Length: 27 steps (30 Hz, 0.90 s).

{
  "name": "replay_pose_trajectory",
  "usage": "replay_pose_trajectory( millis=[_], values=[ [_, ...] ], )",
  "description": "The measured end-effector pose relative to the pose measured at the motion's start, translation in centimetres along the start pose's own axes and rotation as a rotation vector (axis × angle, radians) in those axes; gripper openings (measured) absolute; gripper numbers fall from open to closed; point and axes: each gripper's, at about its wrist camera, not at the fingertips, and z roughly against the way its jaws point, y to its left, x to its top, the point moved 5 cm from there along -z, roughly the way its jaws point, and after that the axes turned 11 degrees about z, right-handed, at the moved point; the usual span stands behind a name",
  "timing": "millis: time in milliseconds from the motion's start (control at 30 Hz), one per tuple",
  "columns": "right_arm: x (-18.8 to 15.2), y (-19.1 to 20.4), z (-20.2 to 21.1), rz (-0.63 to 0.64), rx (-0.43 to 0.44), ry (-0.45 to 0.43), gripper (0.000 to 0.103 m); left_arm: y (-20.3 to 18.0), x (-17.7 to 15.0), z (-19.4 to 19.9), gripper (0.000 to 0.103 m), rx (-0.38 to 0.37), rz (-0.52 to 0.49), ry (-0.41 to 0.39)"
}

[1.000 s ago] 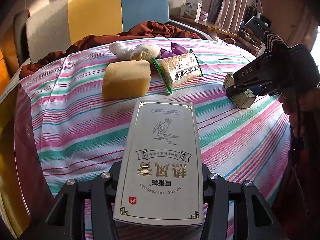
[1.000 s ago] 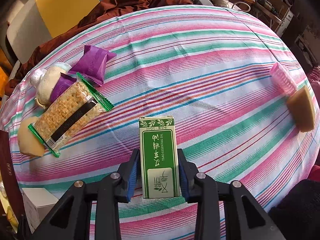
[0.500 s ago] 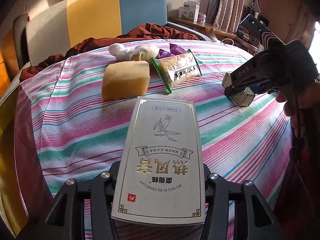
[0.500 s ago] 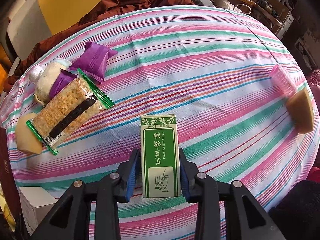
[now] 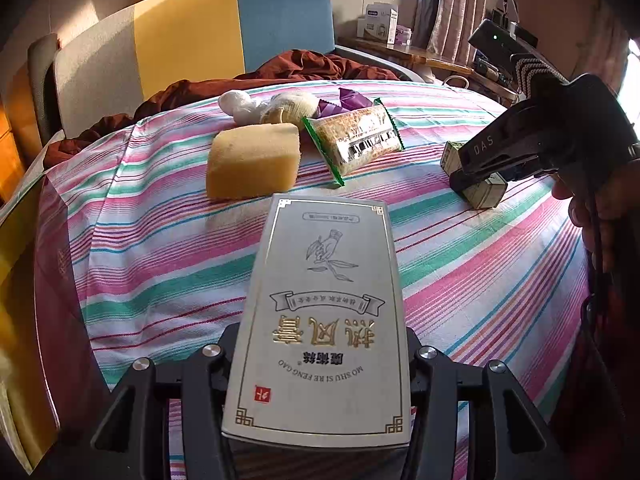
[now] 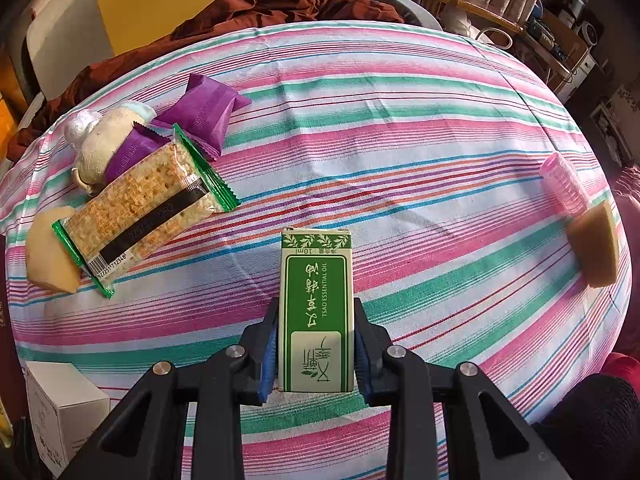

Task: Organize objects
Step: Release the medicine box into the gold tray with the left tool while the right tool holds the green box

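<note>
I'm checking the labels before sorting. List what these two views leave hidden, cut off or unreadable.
- Silver box, left wrist view: its near end runs behind the left gripper; the small top line of print is too fine to read.
- Green box, right wrist view: only its front face shows; its underside is hidden.
- White box, right wrist view: cut off by the picture's edge.
- Cracker pack: covers part of the sponge and of the purple packets.
</note>
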Motion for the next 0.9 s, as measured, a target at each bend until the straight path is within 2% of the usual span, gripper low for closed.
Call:
replay_pose_trajectory(
  millis=[267,500,700,867,900],
  values=[
    [0.2,-0.4,0.3,0.022,0.005,-0.011,0.031,0.3,-0.1,1.4,0.052,-0.002,0.023,0.013],
    [0.4,-1.2,0.4,0.029,0.0,-0.013,0.031,1.9,1.5,7.2,0.052,-0.032,0.055,-0.091],
    [0.6,-1.8,0.6,0.048,-0.014,-0.016,0.031,7.6,2.8,11.8,0.052,0.018,0.171,-0.166],
    [0.5,-2.2,1.1,0.059,-0.02,-0.017,0.031,15.9,2.3,13.7,0.052,0.147,0.328,-0.177],
    [-0.7,-2.7,1.4,0.061,-0.022,-0.017,0.031,17.6,2.1,14.0,0.052,0.178,0.354,-0.179]
  ],
)
